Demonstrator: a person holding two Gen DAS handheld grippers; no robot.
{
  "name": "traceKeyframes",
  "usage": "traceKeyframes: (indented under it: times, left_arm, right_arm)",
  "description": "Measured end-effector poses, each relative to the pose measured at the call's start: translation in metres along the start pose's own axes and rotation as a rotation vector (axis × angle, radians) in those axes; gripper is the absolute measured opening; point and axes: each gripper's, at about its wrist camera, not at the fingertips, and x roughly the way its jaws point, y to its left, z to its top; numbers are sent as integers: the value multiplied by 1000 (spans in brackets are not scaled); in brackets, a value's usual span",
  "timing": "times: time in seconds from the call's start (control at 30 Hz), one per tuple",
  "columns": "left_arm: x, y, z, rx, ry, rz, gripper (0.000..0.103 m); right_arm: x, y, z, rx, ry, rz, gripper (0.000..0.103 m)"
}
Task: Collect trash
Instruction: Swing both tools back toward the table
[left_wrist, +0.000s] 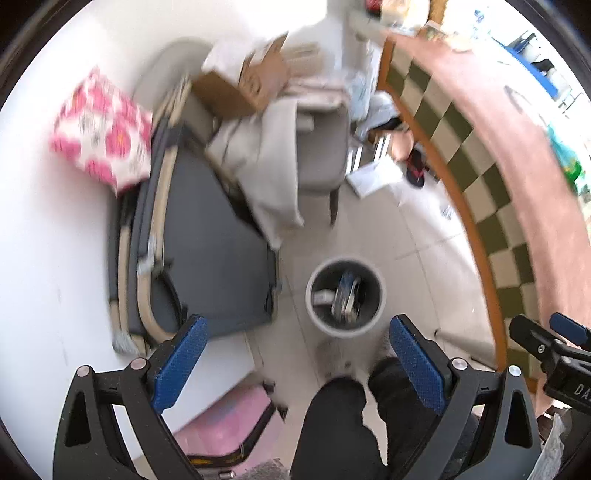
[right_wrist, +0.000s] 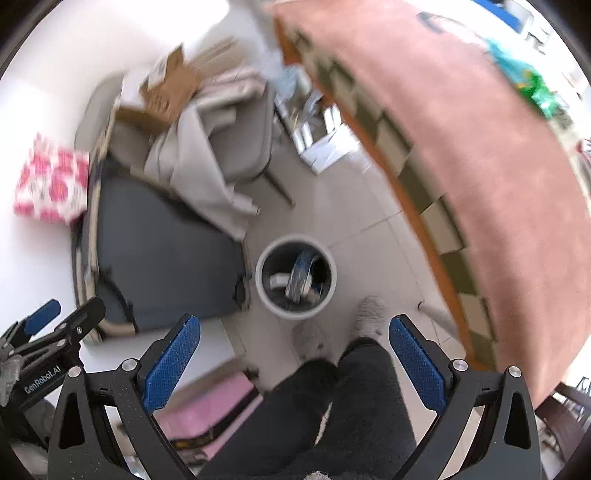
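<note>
A grey round trash bin (left_wrist: 346, 297) stands on the tiled floor below both grippers; it also shows in the right wrist view (right_wrist: 296, 281). Inside it lie a blue and white wrapper (left_wrist: 347, 293) and a pale scrap (right_wrist: 277, 281). My left gripper (left_wrist: 295, 358) is open and empty, high above the bin. My right gripper (right_wrist: 295, 354) is open and empty too, also high above the bin. The right gripper shows at the edge of the left wrist view (left_wrist: 554, 350), and the left one at the edge of the right wrist view (right_wrist: 48, 332).
A table with a pink cloth (right_wrist: 480, 155) and a checkered edge runs along the right. A grey chair (left_wrist: 321, 147) with cloth and a cardboard box (left_wrist: 251, 85) stands beyond the bin. A dark folded frame (left_wrist: 207, 251) leans at the left. My legs and slippers (right_wrist: 369, 314) are below.
</note>
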Motion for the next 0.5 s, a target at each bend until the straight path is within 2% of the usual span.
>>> traceKeyframes:
  times: [0.13,0.27,0.37,0.5]
  left_arm:
    - [-25,-40,34,58,-85,25,101]
    - [-45,-93,73,122,-155,29,101]
    - [-54,-147,105,166,-187,20,101]
    - [-51,-228,145,265,-182,-3,101]
  right_arm:
    - [-38,-28,28,53,-91,-20,103]
    - [-64,-76,60,121,-152,-46,103]
    - [-76,-126,84,194,-168,-60,103]
    - [-87,-211,108,324,-173,-65,103]
